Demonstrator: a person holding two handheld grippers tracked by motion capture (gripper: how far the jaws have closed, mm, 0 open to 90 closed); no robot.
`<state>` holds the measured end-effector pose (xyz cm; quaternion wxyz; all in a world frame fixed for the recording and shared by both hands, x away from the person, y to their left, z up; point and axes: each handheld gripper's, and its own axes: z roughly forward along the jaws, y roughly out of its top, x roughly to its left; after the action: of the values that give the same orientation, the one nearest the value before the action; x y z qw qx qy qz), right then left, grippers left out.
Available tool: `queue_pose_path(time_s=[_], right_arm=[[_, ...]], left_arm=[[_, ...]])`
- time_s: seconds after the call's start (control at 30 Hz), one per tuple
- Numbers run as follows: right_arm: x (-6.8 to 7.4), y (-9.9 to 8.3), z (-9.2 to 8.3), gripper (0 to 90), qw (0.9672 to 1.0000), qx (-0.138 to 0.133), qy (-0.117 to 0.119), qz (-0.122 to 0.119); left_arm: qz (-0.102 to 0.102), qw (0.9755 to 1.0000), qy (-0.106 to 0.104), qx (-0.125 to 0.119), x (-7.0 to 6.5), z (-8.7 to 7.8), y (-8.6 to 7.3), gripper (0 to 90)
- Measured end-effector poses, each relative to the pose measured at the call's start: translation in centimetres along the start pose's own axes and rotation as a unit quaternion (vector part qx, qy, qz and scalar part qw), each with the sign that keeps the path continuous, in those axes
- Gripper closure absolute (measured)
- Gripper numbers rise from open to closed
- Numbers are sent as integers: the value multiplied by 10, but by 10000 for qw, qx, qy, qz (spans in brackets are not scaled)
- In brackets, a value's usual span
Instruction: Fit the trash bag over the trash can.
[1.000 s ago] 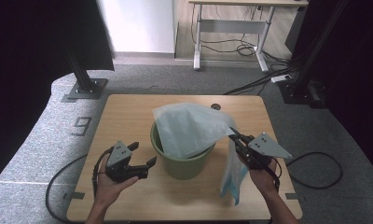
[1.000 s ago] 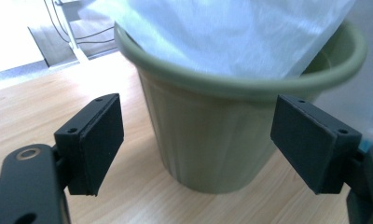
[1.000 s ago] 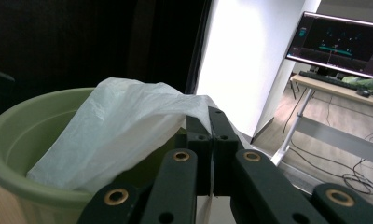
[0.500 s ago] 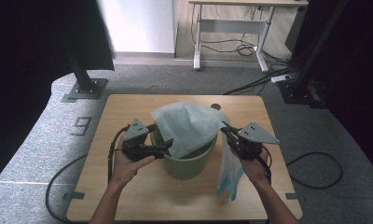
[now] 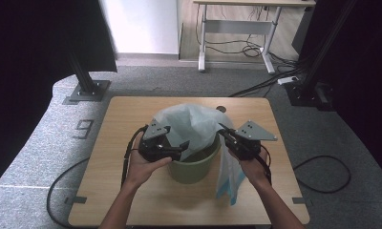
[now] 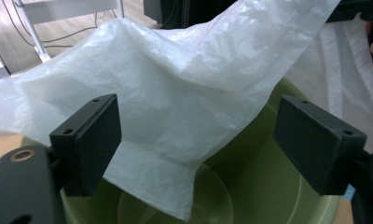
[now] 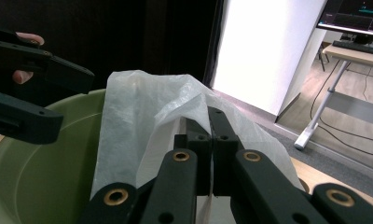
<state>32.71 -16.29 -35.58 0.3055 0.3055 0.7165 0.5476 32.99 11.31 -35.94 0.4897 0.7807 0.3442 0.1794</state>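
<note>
Right now I am working two hand-held grippers over a round, pale green plastic bucket (image 5: 194, 168) that is standing near the middle of the light wooden table (image 5: 108, 157). A thin, translucent white plastic bag (image 5: 191, 125) is billowing above the bucket's mouth.

My right gripper (image 5: 225, 131) is sitting at the bucket's right rim, and its black jaws are clenched flat together on an edge of the bag. In the right gripper view the film is bunching up around the right gripper's (image 7: 212, 140) closed jaw tips and rising just beyond them, with the bucket's (image 7: 44, 172) green inner wall lying down to the left of the jaws. Another part of the bag is hanging below this gripper, outside the bucket's right wall, with a light blue edge at the bottom.

My left gripper (image 5: 184, 145) is hovering at the bucket's left rim, pointing across it towards the bag. Its jaws are standing wide apart and gripping nothing. In the left gripper view the bag's (image 6: 184, 93) sheet is draping just ahead of the left gripper (image 6: 196, 144), with one loose corner drooping down between the two black pads (image 6: 89, 140), apart from both of them, into the bucket's (image 6: 250, 186) hollow directly beneath. In the right gripper view, the left gripper's open jaws are showing at the far left above the green rim.
</note>
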Motion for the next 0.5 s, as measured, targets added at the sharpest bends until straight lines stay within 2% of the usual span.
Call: queue_pose_path(time_s=[0.13, 0.27, 0.5], right_arm=[[-1, 3, 5, 879, 10000, 30, -5, 37], [0, 7, 9, 879, 10000, 59, -13, 24], [3, 12, 14, 879, 10000, 27, -39, 85]], left_arm=[[-29, 10000, -43, 30, -4, 8, 5, 147], [26, 9999, -85, 48, -10, 15, 10, 146], [11, 9999, 18, 104, -15, 27, 18, 147]])
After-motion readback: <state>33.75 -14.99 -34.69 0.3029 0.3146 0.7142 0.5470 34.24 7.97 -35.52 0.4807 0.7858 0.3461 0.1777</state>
